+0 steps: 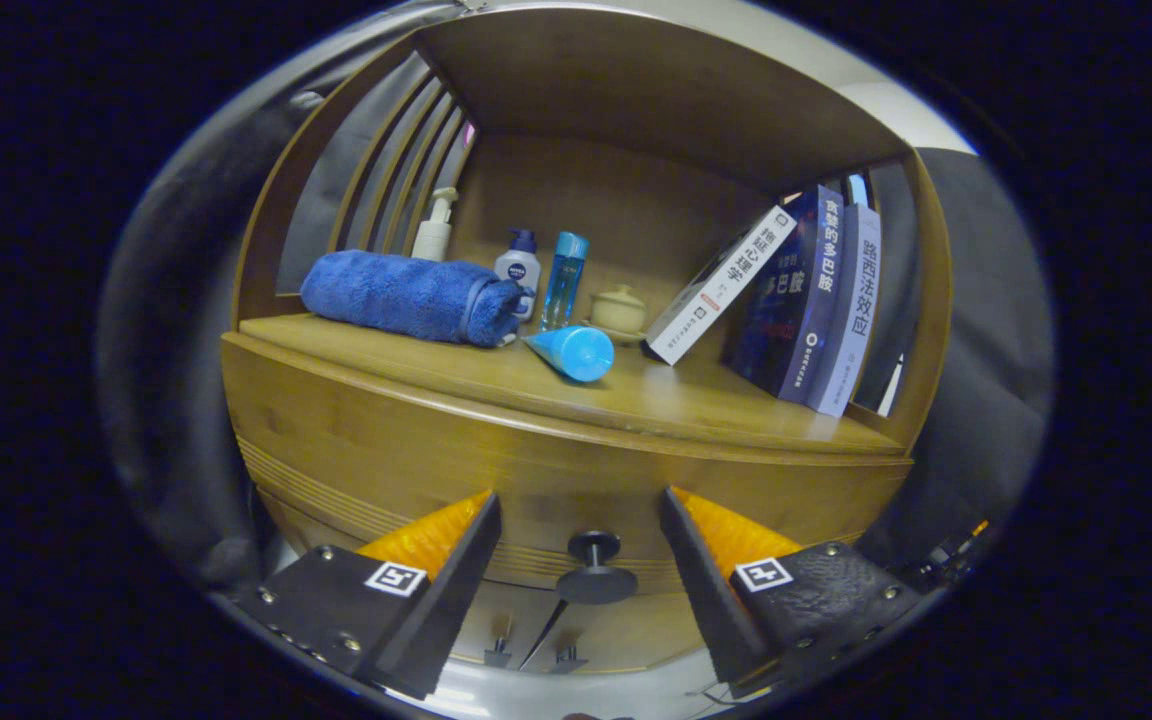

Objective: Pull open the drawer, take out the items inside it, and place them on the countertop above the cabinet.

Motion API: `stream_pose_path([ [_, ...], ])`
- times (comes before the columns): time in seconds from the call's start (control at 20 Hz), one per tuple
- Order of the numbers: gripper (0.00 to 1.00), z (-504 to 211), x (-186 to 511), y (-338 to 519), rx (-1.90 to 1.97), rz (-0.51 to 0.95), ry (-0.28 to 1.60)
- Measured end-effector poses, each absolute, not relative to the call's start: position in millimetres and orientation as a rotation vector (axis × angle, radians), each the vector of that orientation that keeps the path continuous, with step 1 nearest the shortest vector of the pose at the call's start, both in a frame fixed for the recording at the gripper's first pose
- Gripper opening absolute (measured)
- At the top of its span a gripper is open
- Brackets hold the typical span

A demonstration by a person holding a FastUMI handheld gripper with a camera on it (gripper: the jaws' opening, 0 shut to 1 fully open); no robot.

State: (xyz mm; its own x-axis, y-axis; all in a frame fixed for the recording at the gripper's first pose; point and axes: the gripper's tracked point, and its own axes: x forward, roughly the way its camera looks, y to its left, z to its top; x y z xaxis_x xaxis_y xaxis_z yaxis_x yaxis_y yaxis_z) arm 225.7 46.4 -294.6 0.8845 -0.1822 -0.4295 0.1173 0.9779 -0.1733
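Observation:
A wooden cabinet stands close ahead, with its countertop (556,385) under an arched shelf hood. The drawer front (416,470) below the countertop is closed, and its dark round knob (593,568) sticks out just ahead of the fingers, in the gap between them. My gripper (581,495) is open, with one finger on each side of the knob and neither touching it. On the countertop lie a rolled blue towel (411,295) and a blue tube (571,350) on its side.
At the back of the countertop stand a white pump bottle (434,228), a small white bottle (518,268), a slim blue bottle (564,278) and a small lidded pot (618,308). Three books (796,300) lean at the right. Slatted side panels enclose the shelf.

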Motion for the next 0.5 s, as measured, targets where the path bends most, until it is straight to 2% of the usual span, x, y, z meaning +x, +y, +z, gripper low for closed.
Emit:
stream_pose_path([
  [0.5,0.97,-289.2,220.6,43.1,-0.145,-0.152,0.451],
])
